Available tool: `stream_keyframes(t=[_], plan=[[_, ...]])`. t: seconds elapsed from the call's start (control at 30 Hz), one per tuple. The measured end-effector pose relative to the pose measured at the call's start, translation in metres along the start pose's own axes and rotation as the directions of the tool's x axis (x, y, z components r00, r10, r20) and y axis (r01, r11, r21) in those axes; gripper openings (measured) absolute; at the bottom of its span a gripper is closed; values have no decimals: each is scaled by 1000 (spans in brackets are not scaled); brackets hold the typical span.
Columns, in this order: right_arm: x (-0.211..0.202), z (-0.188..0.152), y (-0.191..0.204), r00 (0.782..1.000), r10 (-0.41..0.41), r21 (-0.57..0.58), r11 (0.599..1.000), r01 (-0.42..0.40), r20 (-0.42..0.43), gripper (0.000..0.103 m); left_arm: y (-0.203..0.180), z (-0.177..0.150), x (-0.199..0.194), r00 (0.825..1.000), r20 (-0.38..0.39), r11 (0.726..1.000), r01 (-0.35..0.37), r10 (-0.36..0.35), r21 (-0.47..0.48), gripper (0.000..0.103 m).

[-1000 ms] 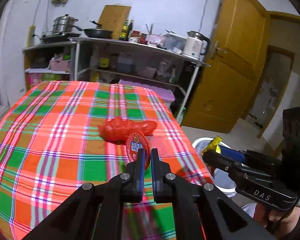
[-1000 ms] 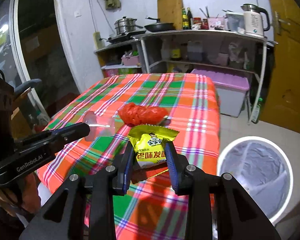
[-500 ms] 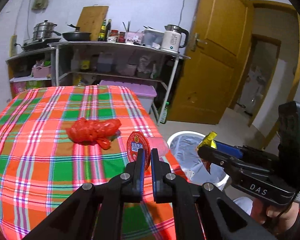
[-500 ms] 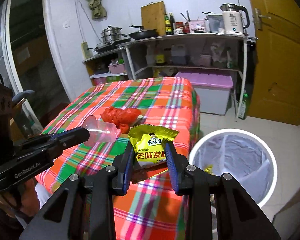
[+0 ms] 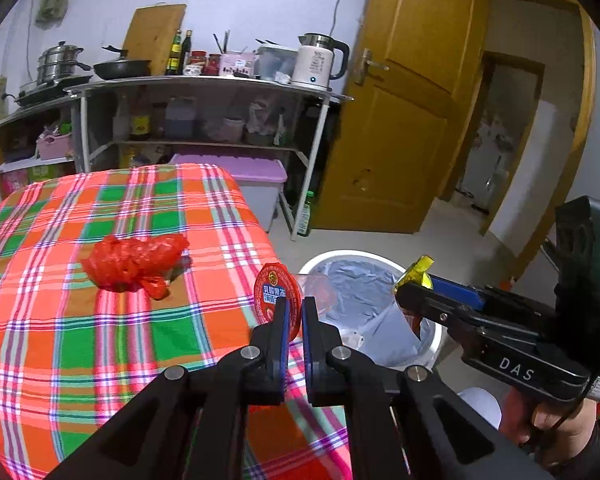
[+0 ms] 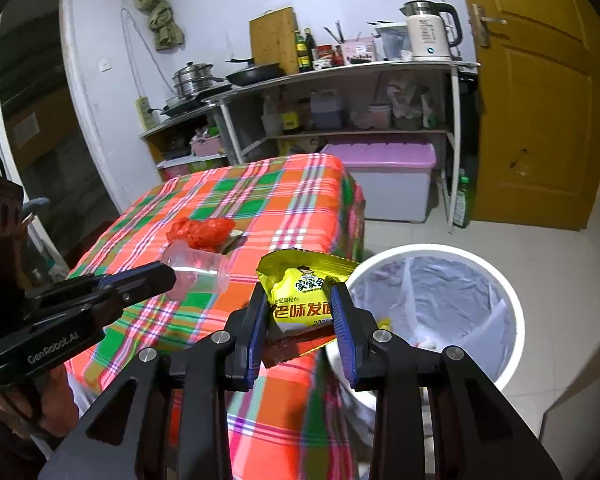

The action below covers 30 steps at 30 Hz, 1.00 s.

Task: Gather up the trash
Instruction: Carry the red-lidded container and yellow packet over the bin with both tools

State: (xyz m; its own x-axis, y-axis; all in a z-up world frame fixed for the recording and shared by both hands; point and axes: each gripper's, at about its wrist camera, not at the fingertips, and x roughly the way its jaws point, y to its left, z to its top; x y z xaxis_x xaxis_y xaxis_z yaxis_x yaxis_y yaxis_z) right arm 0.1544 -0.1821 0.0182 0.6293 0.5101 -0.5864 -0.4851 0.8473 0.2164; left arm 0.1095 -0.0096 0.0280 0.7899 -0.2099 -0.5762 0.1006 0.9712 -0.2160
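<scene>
Left wrist view: the left tongs [image 5: 293, 312] are closed narrow on a clear plastic jelly cup [image 5: 278, 296], which is gripped by its rim so that its red foil lid faces the camera just above centre frame. The cup is held over the right edge of the plaid-covered surface [image 5: 60, 320], and the reason, as judged, is carriage toward the white trash bin [image 5: 432, 336] on the floor at lower right. In the right wrist view the right tongs [image 6: 302, 312] are set partly apart and pressed on a yellow snack wrapper [image 6: 300, 292], which is clamped across its width with its torn top standing up. It is held at centre frame, beside the bin's rim rather than clearly over the opening.

The bin is lined with a pale plastic bag [image 6: 440, 304]; a few scraps are seen at its bottom, too small to be identified. On the surface a crumpled red plastic bag [image 5: 134, 264] is left, at centre left of the left wrist view, well apart from both tongs; it is judged to be trash not yet collected. Both held pieces are probably meant to be dropped once they are brought above the bin's mouth.
</scene>
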Motion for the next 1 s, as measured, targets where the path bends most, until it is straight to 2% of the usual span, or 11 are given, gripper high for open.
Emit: stream_keyframes(t=[0.53,1.0], plan=[[1,-14,-62,998,-61,107,992,63,-24,33,-43,-4,54,993,-88,995,80,-75,52,6],[25,-31,-103,991,-81,179,979,99,-105,33,-60,-16,113,972,-208,991,120,-107,51,6]])
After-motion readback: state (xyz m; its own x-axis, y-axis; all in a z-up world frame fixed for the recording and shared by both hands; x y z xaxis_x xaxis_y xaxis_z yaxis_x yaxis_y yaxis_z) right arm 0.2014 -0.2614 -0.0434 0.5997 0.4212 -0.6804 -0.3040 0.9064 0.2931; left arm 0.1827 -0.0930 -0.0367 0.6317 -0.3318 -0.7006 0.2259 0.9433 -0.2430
